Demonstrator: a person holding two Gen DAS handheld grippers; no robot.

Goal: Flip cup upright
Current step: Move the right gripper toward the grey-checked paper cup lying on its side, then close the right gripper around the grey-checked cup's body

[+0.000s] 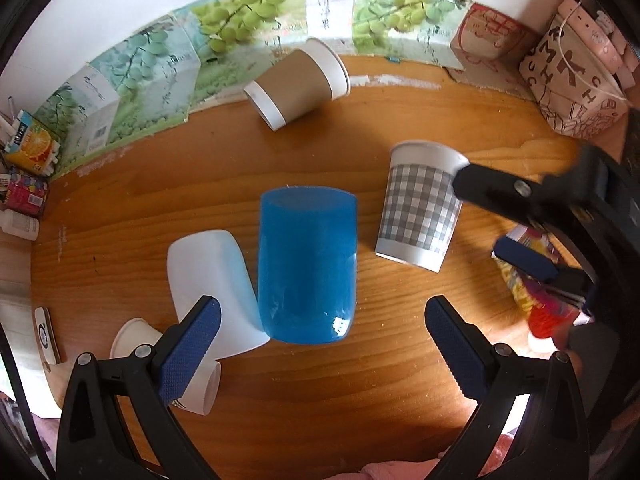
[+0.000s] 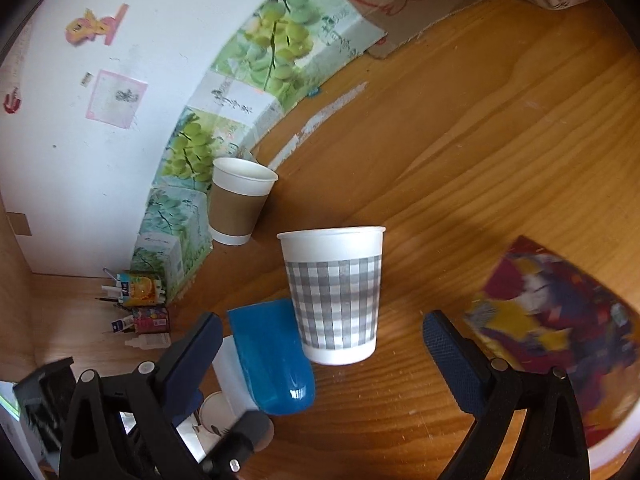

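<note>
Both claws hang released, holding nothing: my left claw [image 1: 320, 344] frames the inverted blue cup [image 1: 307, 264]. Next I judge it must descend and clench its sides; the gingham cup [image 2: 334, 294] already stands upright on the bench [image 2: 480, 168] before my right claw [image 2: 320, 354].

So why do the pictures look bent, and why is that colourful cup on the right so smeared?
Left wrist view: the fisheye lens bows the table edge, and a glare spot sits on the blue cup. Right wrist view: the colourful cup is blurred, the checked cup sharp.
</note>
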